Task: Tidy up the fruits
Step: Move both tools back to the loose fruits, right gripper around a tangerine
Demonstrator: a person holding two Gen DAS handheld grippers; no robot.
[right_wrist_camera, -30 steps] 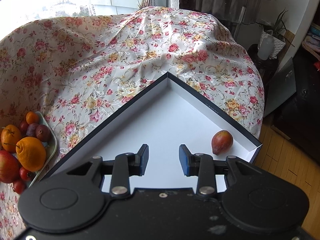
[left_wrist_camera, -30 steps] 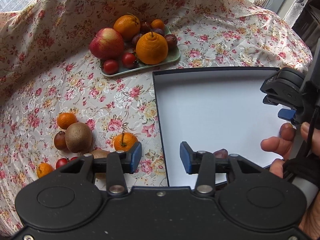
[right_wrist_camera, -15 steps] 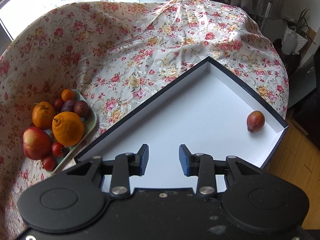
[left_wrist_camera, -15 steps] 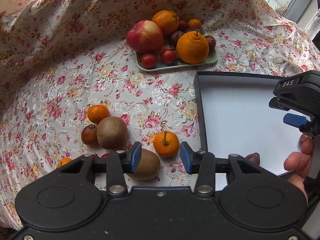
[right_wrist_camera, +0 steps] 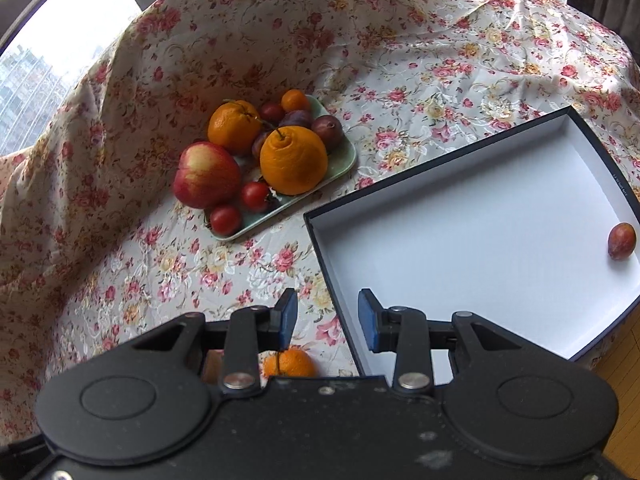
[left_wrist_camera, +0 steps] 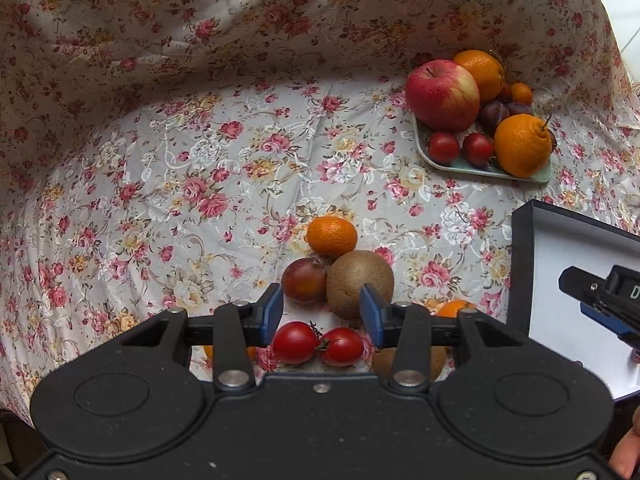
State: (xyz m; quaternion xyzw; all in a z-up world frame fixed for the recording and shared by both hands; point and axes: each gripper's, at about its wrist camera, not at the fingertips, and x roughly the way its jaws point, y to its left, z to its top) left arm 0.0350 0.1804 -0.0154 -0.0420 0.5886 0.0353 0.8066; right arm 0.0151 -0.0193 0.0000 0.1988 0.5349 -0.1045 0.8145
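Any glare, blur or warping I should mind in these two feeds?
Left wrist: sharp, soft daylight, fisheye bends the box edge. Right wrist: window top left blown out, white box floor bright but the plum reads clearly; no motion blur.

Only partial readable mark: white letter "D" on black body of right gripper (left_wrist_camera: 600, 312), cut off by frame edge in left wrist view. Small light print on dark outer rim of box (right_wrist_camera: 618, 182) in right wrist view, too small to read. No other text.
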